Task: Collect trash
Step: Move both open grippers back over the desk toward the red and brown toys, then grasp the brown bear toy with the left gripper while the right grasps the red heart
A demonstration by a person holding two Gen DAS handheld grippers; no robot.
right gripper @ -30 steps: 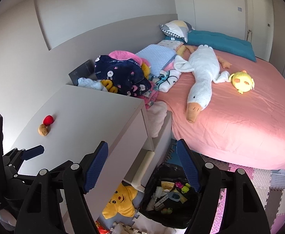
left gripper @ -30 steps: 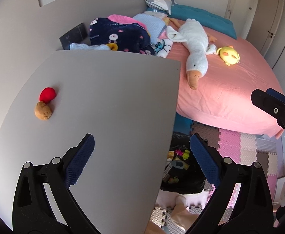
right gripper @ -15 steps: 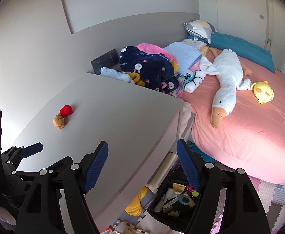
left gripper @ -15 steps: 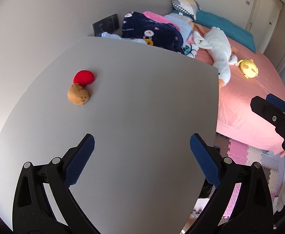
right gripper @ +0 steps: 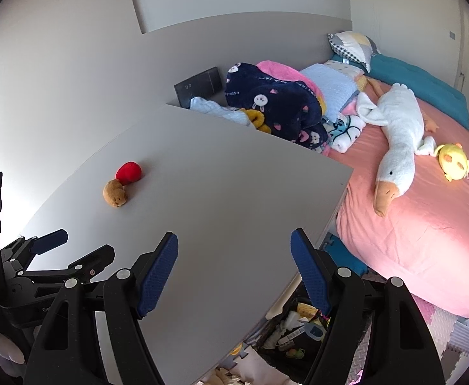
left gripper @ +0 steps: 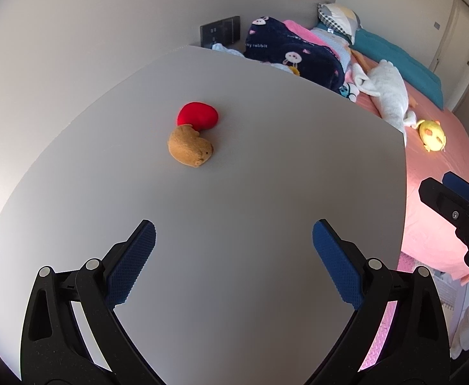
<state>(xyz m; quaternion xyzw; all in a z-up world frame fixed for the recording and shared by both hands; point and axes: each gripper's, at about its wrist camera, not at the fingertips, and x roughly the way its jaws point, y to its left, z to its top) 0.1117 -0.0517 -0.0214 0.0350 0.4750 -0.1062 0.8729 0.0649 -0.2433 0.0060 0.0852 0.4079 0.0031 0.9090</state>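
Home bedroom: pink-sheeted bed point(right gripper: 426, 224), pillows point(right gripper: 353, 45), goose plush point(right gripper: 397, 141), folded blankets point(right gripper: 276, 102), foam floor mats point(right gripper: 452, 324).

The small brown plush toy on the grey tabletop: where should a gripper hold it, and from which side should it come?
Grip the small brown plush toy across its rounded body, coming from above. It lies flat on the grey tabletop, touching the red plush heart at its far end, so the pads are probably best set on its left and right flanks, away from the heart.
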